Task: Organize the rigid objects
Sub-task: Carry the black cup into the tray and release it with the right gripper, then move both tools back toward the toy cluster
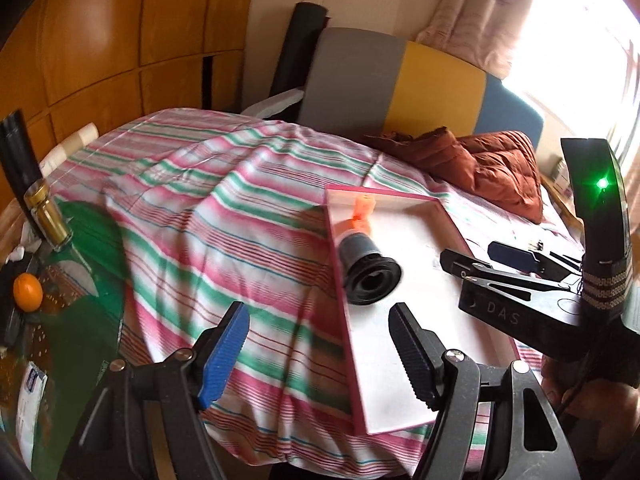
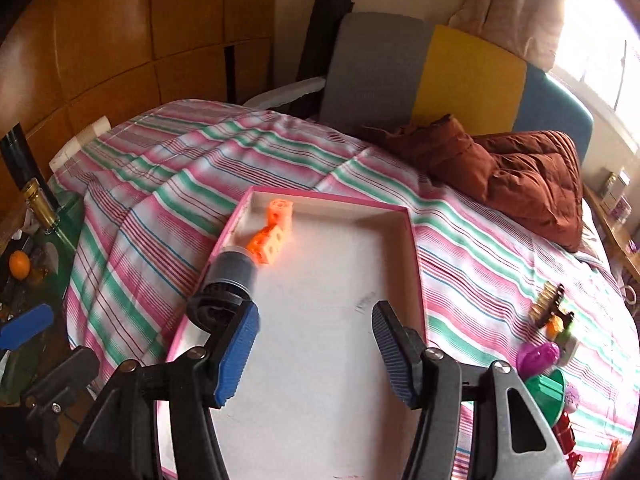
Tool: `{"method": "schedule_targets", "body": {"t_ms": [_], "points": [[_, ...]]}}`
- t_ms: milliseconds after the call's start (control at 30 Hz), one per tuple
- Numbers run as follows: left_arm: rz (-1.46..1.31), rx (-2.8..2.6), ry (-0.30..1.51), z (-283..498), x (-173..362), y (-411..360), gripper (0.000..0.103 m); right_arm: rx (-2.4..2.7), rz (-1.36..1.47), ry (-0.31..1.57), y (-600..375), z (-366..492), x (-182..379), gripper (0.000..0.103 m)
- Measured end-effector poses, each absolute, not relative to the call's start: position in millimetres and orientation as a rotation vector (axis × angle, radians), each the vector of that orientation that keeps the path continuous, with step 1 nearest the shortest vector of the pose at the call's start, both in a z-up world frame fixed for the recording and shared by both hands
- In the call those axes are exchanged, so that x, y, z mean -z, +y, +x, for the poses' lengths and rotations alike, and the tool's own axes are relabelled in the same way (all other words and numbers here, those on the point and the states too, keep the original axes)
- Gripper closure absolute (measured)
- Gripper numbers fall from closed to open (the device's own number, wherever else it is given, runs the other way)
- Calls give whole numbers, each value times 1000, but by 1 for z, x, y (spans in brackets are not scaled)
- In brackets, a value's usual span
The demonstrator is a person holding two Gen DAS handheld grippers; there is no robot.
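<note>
A pink-rimmed tray (image 2: 332,196) with a white floor lies on the striped bedspread. Inside it, against the left wall, a black cylinder (image 2: 228,284) lies on its side, and orange blocks (image 2: 272,232) sit at its far end. My right gripper (image 2: 316,356) hangs open over the tray's floor, nothing between its pads. In the left wrist view the cylinder (image 1: 368,268) and an orange block (image 1: 362,212) show in the tray (image 1: 400,340). My left gripper (image 1: 320,356) is open and empty over the tray's left rim. The right gripper (image 1: 480,258) reaches in from the right.
Several small toys lie on the bedspread right of the tray: a purple piece (image 2: 538,354), a green one (image 2: 546,396), a red one (image 2: 566,436), a brown comb-like piece (image 2: 548,304). A rust jacket (image 2: 520,176) sits behind. At left stand a bottle (image 1: 44,216) and an orange (image 1: 27,292).
</note>
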State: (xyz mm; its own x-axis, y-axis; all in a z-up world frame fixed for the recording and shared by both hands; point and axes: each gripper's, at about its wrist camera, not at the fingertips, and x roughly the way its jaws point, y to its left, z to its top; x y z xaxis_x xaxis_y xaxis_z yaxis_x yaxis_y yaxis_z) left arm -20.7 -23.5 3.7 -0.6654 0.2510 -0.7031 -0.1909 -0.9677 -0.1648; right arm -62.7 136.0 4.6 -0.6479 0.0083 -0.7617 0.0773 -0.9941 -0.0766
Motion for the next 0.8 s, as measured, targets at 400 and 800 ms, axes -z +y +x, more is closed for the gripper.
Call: {"method": "schedule_targets", "body": {"t_ms": [400, 800], "points": [[-1097, -2532, 70, -10, -7, 40, 30, 2962, 1360, 69, 225, -22, -9, 43], [-1063, -2348, 180, -5, -7, 118, 30, 3211, 1579, -231, 392, 42, -15, 43]]}}
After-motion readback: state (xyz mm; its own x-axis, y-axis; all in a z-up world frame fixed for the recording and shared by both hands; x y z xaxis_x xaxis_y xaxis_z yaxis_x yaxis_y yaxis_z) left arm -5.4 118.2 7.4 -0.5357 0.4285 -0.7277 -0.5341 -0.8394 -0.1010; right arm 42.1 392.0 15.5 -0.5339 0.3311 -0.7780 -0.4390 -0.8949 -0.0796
